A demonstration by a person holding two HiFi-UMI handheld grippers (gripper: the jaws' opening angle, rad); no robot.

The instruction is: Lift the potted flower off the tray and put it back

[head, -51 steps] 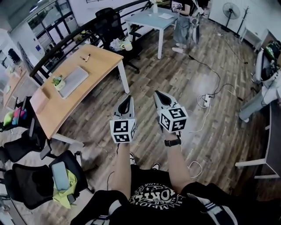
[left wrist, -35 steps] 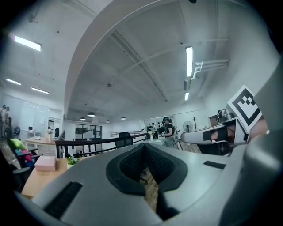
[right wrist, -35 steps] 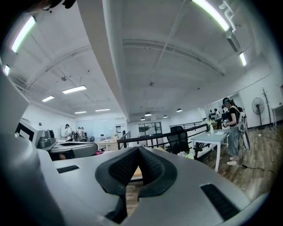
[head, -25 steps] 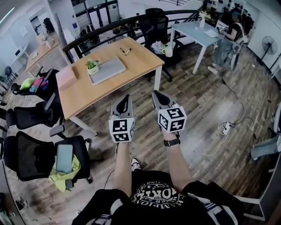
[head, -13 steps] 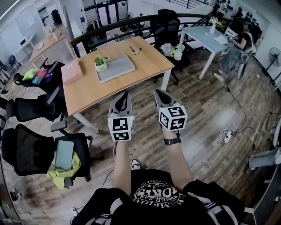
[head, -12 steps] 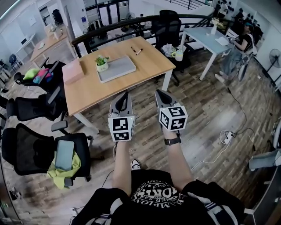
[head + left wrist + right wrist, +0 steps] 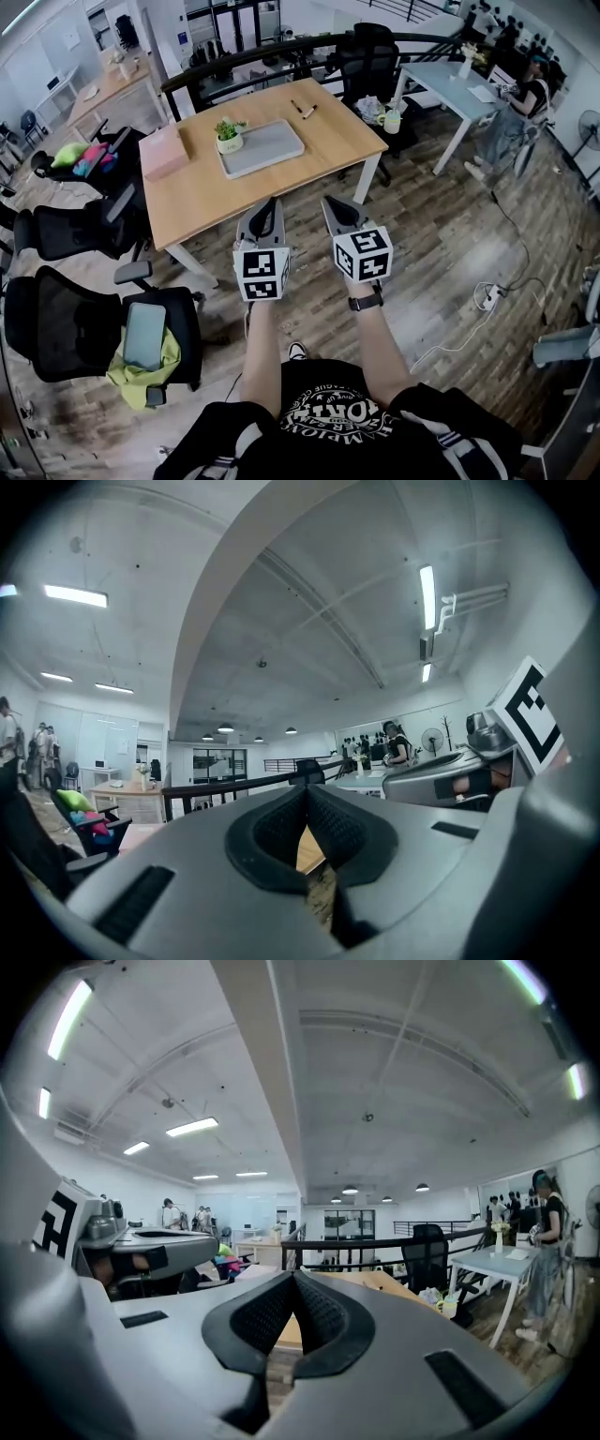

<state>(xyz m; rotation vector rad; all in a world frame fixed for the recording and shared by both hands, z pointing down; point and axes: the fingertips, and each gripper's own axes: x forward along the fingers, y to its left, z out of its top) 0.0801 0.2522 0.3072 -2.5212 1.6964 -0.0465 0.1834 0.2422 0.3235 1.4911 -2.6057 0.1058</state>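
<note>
Nothing of the task looks begun. The potted flower (image 7: pixel 228 137) stands at the left edge of the grey tray (image 7: pixel 272 148) on the wooden table (image 7: pixel 206 192), well ahead of us. Our left gripper (image 7: pixel 270 208) has its jaws together on nothing, and so does our right gripper (image 7: pixel 334 208). Both are over the floor, short of the table. We judge that the approach, lift and return all remain.

Open-plan office — wood-plank floor (image 7: pixel 450 244) under a white vaulted ceiling (image 7: pixel 281 621).
A wooden table (image 7: pixel 211 202) stands before a black railing (image 7: pixel 361 1241); black office chairs (image 7: pixel 56 328) crowd the left, a pale blue table (image 7: pixel 436 80) sits at right — strip lights (image 7: pixel 427 597) glow overhead.
</note>
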